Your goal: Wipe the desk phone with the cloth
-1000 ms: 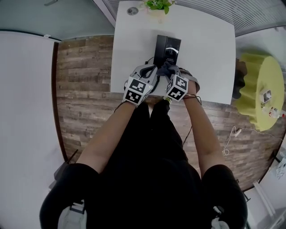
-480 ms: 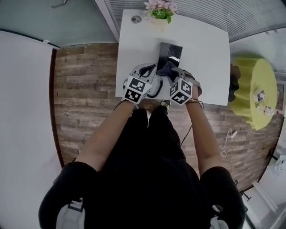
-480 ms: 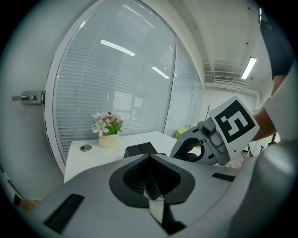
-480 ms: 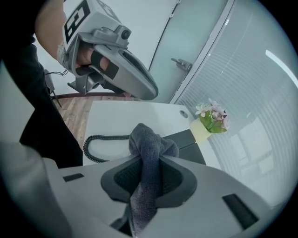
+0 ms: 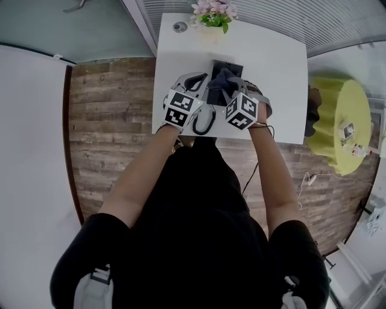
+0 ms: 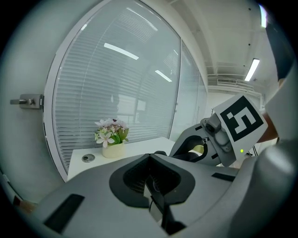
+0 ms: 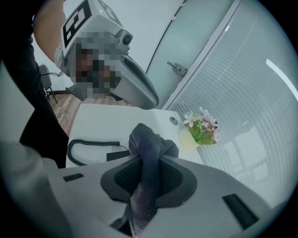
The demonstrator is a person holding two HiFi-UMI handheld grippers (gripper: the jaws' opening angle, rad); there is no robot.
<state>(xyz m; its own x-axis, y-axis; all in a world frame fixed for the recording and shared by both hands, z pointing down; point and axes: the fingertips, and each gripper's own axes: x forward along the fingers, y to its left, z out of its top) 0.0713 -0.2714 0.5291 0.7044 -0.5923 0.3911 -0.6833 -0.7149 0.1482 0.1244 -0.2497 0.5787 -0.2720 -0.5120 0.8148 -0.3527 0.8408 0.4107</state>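
Right gripper [image 7: 148, 173] jaws clamped on cloth [image 7: 150, 139], bunched end sticking forward; left gripper [image 6: 150, 182] jaws together, nothing between. Desk phone [image 5: 216, 92] just ahead, upper centre of head view, cloth overlapping it, long axis running away from person; right gripper nearer. Coiled cord [image 5: 204, 121] at phone's lower left. Table [image 5: 277, 66] bare to right; flower pot [image 5: 211, 15] at far edge

white table [image 5: 271, 60] on brown wood floor [image 5: 108, 121] | pot of pink flowers [image 5: 212, 13] at table's far edge | small round cap [image 5: 180, 26] just beside pot | yellow round stool [image 5: 335, 114] right of table | window blinds [image 6: 116, 83] behind
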